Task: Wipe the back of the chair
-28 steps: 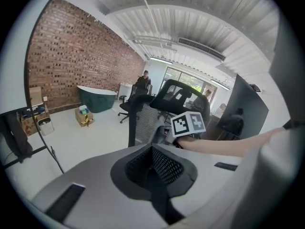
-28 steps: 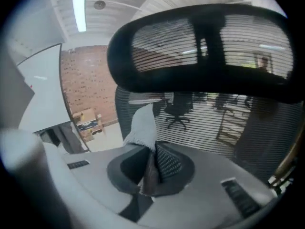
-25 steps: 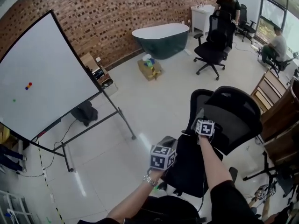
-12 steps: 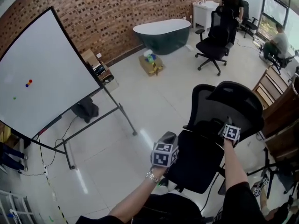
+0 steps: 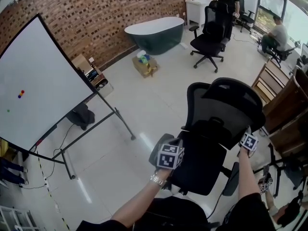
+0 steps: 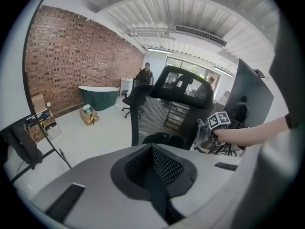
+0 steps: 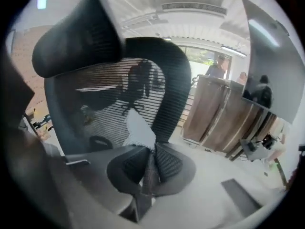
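A person stands behind a black office chair (image 5: 206,163) on a pale tiled floor (image 5: 130,114). The head view takes in the whole room: a whiteboard (image 5: 38,81) on a stand at left, a dark bathtub (image 5: 154,32) along a brick wall (image 5: 106,8), and a second office chair (image 5: 208,32) with two other people near it.

Only the right gripper view shows what the right gripper (image 7: 148,155) carries. Its jaws are closed on a white cloth (image 7: 138,128), which sticks up in front of the mesh chair back (image 7: 114,97), next to its curved dark frame. Whether the cloth is pressing on the mesh cannot be made out. In the head view this gripper sits at the right edge of the chair back, below the headrest (image 5: 236,102), and the cloth is hidden.

The left gripper (image 6: 155,168) has its jaws drawn together with nothing between them. The head view places it above the seat's left side, apart from the backrest. Its own view looks across at the other gripper beside the chair.

A wooden cabinet (image 5: 284,114) is cut off at right.
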Demonstrator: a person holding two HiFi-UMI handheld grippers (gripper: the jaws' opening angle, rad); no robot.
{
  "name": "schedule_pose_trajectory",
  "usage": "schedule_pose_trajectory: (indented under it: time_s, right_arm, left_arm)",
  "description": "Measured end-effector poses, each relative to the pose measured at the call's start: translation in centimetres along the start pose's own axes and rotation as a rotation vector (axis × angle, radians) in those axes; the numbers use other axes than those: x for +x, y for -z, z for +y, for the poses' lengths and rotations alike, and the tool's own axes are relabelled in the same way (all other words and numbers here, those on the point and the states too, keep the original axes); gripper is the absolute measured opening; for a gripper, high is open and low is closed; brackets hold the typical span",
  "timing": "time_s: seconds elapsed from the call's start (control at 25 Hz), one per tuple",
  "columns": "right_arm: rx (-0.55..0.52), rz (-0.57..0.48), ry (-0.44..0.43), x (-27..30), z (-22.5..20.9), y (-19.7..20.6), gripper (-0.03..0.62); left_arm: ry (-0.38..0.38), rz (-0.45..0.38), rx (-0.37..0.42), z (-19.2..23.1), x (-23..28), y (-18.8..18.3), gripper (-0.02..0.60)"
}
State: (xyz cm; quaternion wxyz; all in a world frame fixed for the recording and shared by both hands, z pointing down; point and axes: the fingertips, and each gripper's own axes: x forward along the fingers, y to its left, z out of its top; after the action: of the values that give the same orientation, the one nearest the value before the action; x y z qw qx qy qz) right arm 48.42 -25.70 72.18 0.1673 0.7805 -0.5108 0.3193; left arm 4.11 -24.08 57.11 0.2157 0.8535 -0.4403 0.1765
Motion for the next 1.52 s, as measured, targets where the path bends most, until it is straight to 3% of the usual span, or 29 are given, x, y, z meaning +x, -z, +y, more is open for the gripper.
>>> schedule_pose_trajectory:
  time_s: [0.12, 0.32, 0.4, 0.52, 0.68, 0.76, 0.84, 1.0, 1.2, 1.32, 1.4, 1.44, 1.52]
  right_arm:
    - [-0.029, -0.036, -0.116, 0.2, 8.2, -0.3, 0.018]
    - [-0.163, -0.063, -0.319, 1.2, 24.5, -0.4, 0.018]
    - [-0.218, -0.034, -0.357, 2.6, 28.6, 0.0, 0.018]
    - [-0.306, 0.041, -0.363, 5.2, 31.1, 0.9, 0.018]
    - [-0.306, 0.078, -0.346, 6.8, 30.5, 1.8, 0.017]
    - [-0.294, 0.059, -0.380, 6.4, 30.6, 2.2, 0.017]
    - [-0.283, 0.038, -0.347, 6.3, 29.2, 2.4, 0.017]
    - [-0.228, 0.058, -0.198, 6.5, 21.0, 3.4, 0.017]
    - [-0.163, 0.141, -0.006, 5.2, 6.2, 5.3, 0.017]
    - [-0.137, 0.144, 0.072, 3.8, 0.8, 6.1, 0.017]
    - [-0.118, 0.131, 0.131, 3.0, -0.6, 6.2, 0.017]
    - [-0.100, 0.123, 0.105, 2.9, 0.5, 6.2, 0.017]
    - [-0.080, 0.092, -0.036, 3.5, 5.5, 6.1, 0.017]
  left_arm:
    - [-0.008, 0.005, -0.002, 0.3, 0.1, -0.2, 0.002]
    - [-0.043, 0.016, -0.014, 1.2, -0.5, 0.6, 0.002]
    - [-0.067, 0.029, -0.019, 1.5, -0.8, 1.0, 0.002]
    - [-0.105, 0.045, -0.022, 1.9, -1.7, 1.5, 0.002]
    - [-0.155, 0.043, -0.039, 4.0, -3.3, 1.9, 0.002]
    - [-0.172, 0.044, -0.055, 5.2, -3.6, 2.3, 0.002]
    - [-0.176, 0.044, -0.071, 6.1, -3.6, 2.7, 0.002]
    - [-0.135, 0.034, -0.064, 5.2, -2.7, 2.6, 0.002]
    - [-0.072, 0.023, -0.050, 2.1, -1.6, 2.3, 0.002]
    - [-0.056, 0.033, -0.046, 1.2, -1.5, 2.7, 0.002]
    - [-0.055, 0.034, -0.043, 1.0, -1.4, 2.8, 0.002]
    - [-0.057, 0.034, -0.044, 1.0, -1.3, 2.8, 0.002]
    - [-0.062, 0.034, -0.047, 1.0, -1.1, 2.7, 0.002]
